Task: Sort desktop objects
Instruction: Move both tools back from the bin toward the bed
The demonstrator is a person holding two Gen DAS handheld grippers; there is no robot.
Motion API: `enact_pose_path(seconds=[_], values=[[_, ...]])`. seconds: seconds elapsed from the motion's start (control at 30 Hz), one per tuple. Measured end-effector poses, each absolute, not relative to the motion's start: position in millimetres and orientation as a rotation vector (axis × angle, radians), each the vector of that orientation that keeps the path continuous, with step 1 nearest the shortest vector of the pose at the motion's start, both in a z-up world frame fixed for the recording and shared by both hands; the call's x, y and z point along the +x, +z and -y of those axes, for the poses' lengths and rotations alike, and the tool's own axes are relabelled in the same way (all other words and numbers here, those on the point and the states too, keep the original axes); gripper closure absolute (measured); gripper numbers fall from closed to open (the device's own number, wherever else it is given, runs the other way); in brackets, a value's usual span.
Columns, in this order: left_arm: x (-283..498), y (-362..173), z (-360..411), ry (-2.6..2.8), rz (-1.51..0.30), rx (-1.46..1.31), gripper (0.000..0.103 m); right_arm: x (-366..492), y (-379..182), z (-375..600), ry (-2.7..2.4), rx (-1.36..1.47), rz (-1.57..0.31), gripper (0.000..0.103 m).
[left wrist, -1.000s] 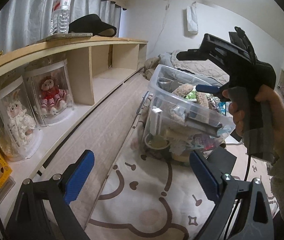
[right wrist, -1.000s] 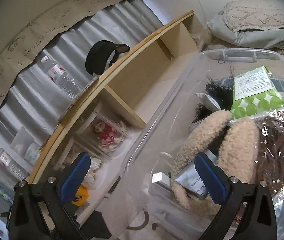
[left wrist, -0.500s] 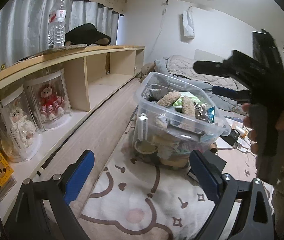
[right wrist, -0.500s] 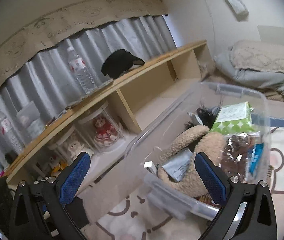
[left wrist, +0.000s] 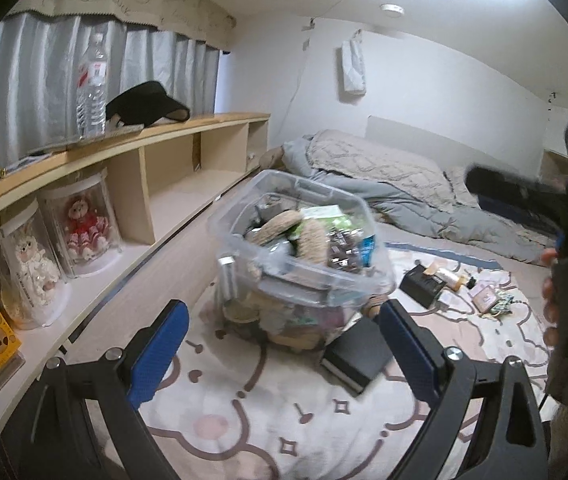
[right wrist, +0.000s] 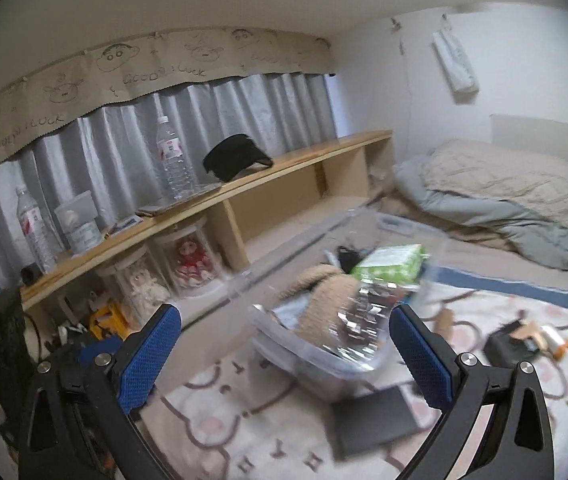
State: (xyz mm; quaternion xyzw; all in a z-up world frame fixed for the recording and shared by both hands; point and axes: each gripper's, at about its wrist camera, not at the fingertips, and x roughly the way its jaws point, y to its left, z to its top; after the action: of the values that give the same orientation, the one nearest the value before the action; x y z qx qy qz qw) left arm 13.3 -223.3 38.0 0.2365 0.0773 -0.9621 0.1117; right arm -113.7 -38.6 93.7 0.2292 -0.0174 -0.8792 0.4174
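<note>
While it sits on the patterned mat point(left wrist: 244, 432), the clear plastic bin point(left wrist: 300, 248) is packed with mixed items: a fuzzy beige piece point(left wrist: 312, 236), a green-dotted packet point(right wrist: 392, 260) and crinkled wrappers lie at the top. A black box point(left wrist: 358, 354) lies flat on the mat, touching or just beside the bin's near corner. Farther right on the mat, apart from the bin, rest a second black box point(left wrist: 422, 286) and a scatter of small items point(left wrist: 484, 298).

The left gripper point(left wrist: 284, 344) hangs above the mat in front of the bin, its blue pads spread wide with nothing between them. The right gripper point(right wrist: 286, 350) is likewise wide apart and empty, with the bin blurred beyond it; in the left view its black body appears at the right edge, held in a hand point(left wrist: 550, 292).

Along the left runs a wooden shelf point(left wrist: 172, 128) carrying a water bottle point(left wrist: 92, 88) and a black visor point(left wrist: 146, 106), with two dolls in clear cases point(left wrist: 80, 224) beneath. Rumpled bedding point(left wrist: 384, 176) lies behind the bin.
</note>
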Motion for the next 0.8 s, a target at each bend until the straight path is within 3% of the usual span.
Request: enact_pose_path(seconds=[0.4,0.8], values=[[35,68,150,-2.895,-0.181,0.640,0.006,-71,92,-60,-2.373,0.541,-0.054,0.000],[61,101,92,-2.938,-0.096,0.597,0.006,-31,97,-137,-2.511,0.529,-0.013,0.000]])
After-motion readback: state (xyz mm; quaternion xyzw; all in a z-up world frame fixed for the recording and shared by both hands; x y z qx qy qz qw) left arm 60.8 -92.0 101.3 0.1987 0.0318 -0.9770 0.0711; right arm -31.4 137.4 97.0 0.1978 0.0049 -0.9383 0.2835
